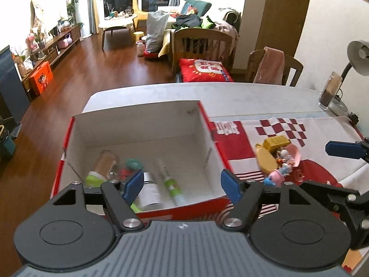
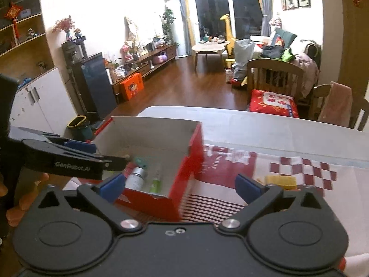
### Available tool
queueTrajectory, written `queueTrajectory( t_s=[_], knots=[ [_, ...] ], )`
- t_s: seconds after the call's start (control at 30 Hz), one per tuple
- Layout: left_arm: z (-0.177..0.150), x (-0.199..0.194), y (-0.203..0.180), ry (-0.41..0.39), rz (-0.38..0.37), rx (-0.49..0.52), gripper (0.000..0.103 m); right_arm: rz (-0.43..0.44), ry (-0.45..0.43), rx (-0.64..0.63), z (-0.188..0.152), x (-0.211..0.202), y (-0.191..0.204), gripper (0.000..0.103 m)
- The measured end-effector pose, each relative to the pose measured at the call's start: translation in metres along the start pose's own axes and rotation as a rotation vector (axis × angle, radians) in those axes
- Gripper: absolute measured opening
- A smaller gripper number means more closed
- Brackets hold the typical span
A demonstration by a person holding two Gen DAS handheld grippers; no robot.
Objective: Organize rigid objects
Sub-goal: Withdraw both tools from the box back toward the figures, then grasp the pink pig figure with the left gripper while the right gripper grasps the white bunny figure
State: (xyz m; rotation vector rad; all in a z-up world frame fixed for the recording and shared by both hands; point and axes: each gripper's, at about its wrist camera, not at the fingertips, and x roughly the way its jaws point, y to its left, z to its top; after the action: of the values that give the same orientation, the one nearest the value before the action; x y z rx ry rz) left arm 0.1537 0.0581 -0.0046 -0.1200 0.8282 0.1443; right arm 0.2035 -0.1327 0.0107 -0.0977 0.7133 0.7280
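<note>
A red cardboard box (image 1: pixel 138 124) with a white inside stands on the table. In it lie a silver-capped white bottle (image 1: pixel 150 191), a green-and-white tube (image 1: pixel 170 180), a brown jar (image 1: pixel 105 162) and a teal lid (image 1: pixel 133 164). My left gripper (image 1: pixel 182 185) hangs open above the box's near end with nothing between its pads. To the right a heap of small toys (image 1: pixel 276 161) lies on the cloth, including a yellow block (image 2: pixel 280 181). My right gripper (image 2: pixel 181 188) is wide open and empty over the box's (image 2: pixel 184 170) near right corner. One of its blue pads (image 1: pixel 343 150) shows beside the toys.
A red-and-white cloth (image 1: pixel 276 124) covers the right part of the white table (image 1: pixel 161 92). A glass (image 1: pixel 329 90) and a desk lamp (image 1: pixel 359 55) stand at the far right. Wooden chairs (image 1: pixel 200 43) stand beyond the far edge. The table's left edge drops to the floor.
</note>
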Motion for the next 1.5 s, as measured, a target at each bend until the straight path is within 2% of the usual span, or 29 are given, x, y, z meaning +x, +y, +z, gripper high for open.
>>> queueTrajectory(
  t_s=[0.1,0.4,0.63,0.77,0.87,0.97,1.3,1.5],
  knots=[
    [-0.005,0.001,-0.019,-0.012,-0.015,-0.001,0.081,-0.007,-0.001,0.013,-0.008,-0.009,-0.018,0.102],
    [-0.017,0.014,-0.077,-0.030,-0.065,0.010,0.081,-0.043,0.029,0.031,-0.037,-0.029,-0.069,0.102],
    [-0.025,0.039,-0.117,-0.008,-0.093,0.005,0.081,-0.093,0.048,0.077,-0.050,-0.037,-0.118,0.102],
    [-0.029,0.057,-0.139,-0.004,-0.107,0.039,0.081,-0.119,0.065,0.079,-0.053,-0.032,-0.140,0.102],
    [-0.031,0.074,-0.153,0.004,-0.108,0.055,0.081,-0.136,0.081,0.083,-0.055,-0.024,-0.157,0.102],
    [-0.031,0.093,-0.163,0.046,-0.098,0.051,0.081,-0.143,0.096,0.092,-0.057,-0.012,-0.171,0.102],
    [-0.036,0.143,-0.176,0.097,-0.078,0.043,0.081,-0.170,0.162,0.087,-0.059,0.043,-0.201,0.099],
    [-0.038,0.162,-0.183,0.103,-0.070,0.067,0.081,-0.138,0.190,0.059,-0.053,0.071,-0.202,0.083]
  ],
)
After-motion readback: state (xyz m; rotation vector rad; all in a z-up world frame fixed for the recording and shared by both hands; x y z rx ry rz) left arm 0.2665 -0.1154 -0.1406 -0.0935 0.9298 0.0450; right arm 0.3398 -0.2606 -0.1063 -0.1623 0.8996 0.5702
